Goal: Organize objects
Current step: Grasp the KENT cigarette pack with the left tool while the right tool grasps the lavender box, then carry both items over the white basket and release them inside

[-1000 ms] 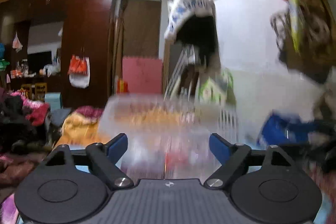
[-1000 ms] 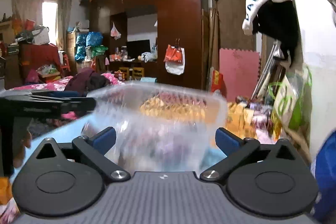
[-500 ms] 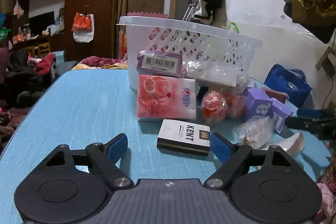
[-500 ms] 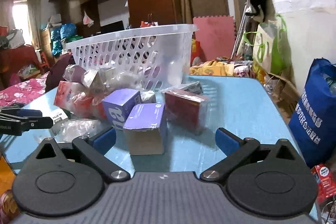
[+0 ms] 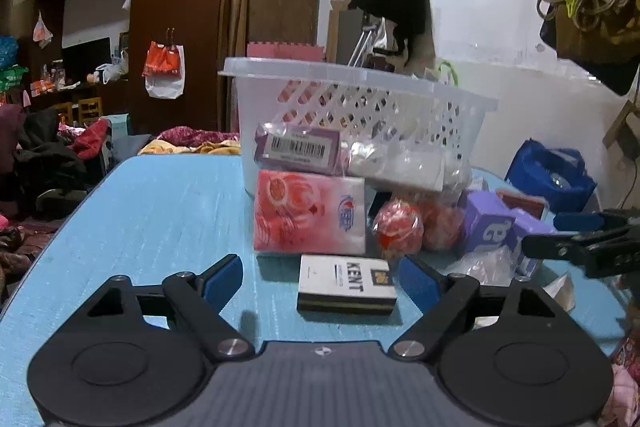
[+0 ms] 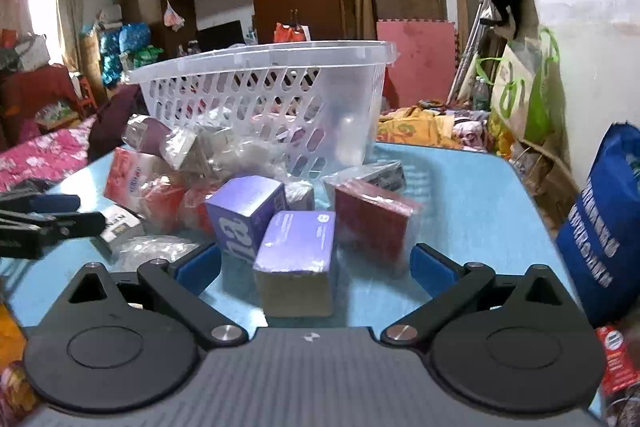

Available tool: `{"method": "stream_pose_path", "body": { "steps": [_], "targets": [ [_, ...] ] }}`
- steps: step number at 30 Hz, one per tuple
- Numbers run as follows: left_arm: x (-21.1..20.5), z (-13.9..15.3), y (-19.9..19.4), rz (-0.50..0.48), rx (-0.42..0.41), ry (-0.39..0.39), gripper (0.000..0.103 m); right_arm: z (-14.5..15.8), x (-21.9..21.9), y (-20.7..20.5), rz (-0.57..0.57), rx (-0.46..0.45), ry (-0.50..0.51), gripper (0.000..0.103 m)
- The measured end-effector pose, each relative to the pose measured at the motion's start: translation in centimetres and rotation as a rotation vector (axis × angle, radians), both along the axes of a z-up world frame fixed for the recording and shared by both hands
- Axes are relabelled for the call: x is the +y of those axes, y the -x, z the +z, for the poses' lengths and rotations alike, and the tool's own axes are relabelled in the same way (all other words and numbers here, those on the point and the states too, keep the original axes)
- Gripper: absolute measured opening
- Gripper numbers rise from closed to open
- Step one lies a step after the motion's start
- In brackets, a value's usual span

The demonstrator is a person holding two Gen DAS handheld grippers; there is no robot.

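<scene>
Both my claws hang wide open and empty over the light-blue counter (image 5: 152,211), in front of the white perforated plastic basket (image 5: 360,107).

My left claw (image 5: 320,277) has its blue pads spread either side of a white flat KENT carton (image 5: 346,285) lying on the counter, touching neither side of it. Just behind the carton, leaning against the basket, stands a pink-and-red soft tissue pack (image 5: 310,215), with a purple barcoded packet (image 5: 300,147) on top of it. My right claw (image 6: 316,267) is just as wide open, with a lilac cardboard box (image 6: 296,255) between its pads, apart from both. Behind that box, nearer the basket, are a purple cube-shaped box (image 6: 244,215) and a dark-red plastic-wrapped pack (image 6: 372,223).
</scene>
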State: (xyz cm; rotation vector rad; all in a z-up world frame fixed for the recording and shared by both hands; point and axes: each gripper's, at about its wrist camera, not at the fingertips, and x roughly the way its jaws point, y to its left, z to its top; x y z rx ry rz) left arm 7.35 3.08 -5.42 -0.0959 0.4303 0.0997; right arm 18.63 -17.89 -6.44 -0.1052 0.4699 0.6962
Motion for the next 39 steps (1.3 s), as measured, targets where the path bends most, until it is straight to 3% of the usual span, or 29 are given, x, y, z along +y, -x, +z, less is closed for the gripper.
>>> {"method": "stream_pose_path", "body": {
  "steps": [2, 4, 6, 8, 10, 12, 13, 20, 30, 36, 39],
  "targets": [
    [-0.4, 0.2, 0.1, -0.011, -0.011, -0.009, 0.088, -0.3, 0.1, -0.2, -0.011, -0.001, 0.002, 0.096],
    [-0.8, 0.1, -0.4, -0.017, 0.015, -0.027, 0.088, -0.5, 0.1, -0.3, 0.0, 0.013, -0.002, 0.087],
    [-0.9, -0.4, -1.1, 0.005, 0.048, -0.036, 0.088, -0.4, 0.3, -0.2, 0.008, 0.011, 0.008, 0.085],
    [-1.0, -0.8, -1.7, 0.019, 0.079, -0.038, 0.088, -0.5, 0.4, -0.3, 0.013, 0.017, 0.025, 0.077],
    [-1.3, -1.0, -2.0, 0.013, 0.089, -0.049, 0.088, -0.6, 0.4, -0.5, 0.022, 0.031, 0.025, 0.062],
    [-1.4, -1.0, -2.0, 0.014, 0.089, -0.049, 0.076, -0.7, 0.1, -0.7, 0.041, 0.046, 0.002, 0.052],
    [-1.4, -0.9, -1.8, 0.006, 0.076, -0.04, 0.059, -0.8, -0.2, -0.7, 0.047, 0.049, -0.012, 0.043],
    [-0.5, -0.4, 0.4, -0.048, -0.037, 0.012, 0.06, -0.2, -2.5, 0.5, 0.073, 0.062, -0.118, 0.042],
    [-0.1, 2.8, 2.4, -0.068, -0.152, 0.033, 0.06, 3.7, -2.7, 2.9, 0.091, -0.05, -0.135, 0.042],
    [1.9, 9.9, -2.3, -0.068, -0.236, 0.097, 0.06, 10.5, 1.5, 0.5, 0.125, -0.201, -0.124, 0.042],
    [3.2, 12.5, -7.6, -0.056, -0.211, 0.155, 0.06, 12.5, 5.1, -3.9, 0.125, -0.181, -0.105, 0.042]
  ]
}}
